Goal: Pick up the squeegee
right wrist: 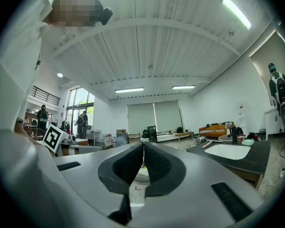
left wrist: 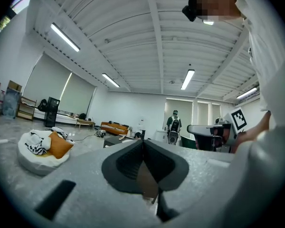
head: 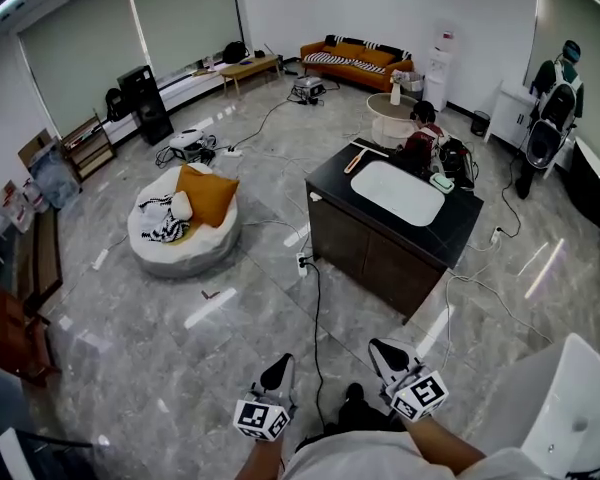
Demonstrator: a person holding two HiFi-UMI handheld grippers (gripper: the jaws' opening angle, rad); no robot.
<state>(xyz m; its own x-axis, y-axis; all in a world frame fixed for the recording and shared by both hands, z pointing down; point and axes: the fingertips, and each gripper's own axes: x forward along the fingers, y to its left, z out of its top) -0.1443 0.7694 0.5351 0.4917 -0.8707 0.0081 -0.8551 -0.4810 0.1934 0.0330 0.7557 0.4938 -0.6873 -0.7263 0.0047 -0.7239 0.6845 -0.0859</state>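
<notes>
A long pale-handled tool, seemingly the squeegee (head: pixel 356 159), lies on the far left corner of a dark counter (head: pixel 332 180) with a white sink (head: pixel 397 192), some way ahead across the floor. In the right gripper view the squeegee (right wrist: pixel 206 144) shows small on that counter (right wrist: pixel 256 156) at the right. Both grippers are held low, close to the person's body and far from the counter. My left gripper (head: pixel 277 370) (left wrist: pixel 143 146) has its jaws together with nothing between them. My right gripper (head: pixel 385 351) (right wrist: pixel 143 148) is likewise shut and empty.
A round white pouf (head: pixel 185 230) with an orange cushion sits at the left. Cables (head: pixel 315 308) and a power strip (head: pixel 301 262) cross the floor before the counter. A white fixture (head: pixel 570 418) stands at the near right. A person (head: pixel 555 98) stands at the far right, an orange sofa (head: pixel 358 60) at the back.
</notes>
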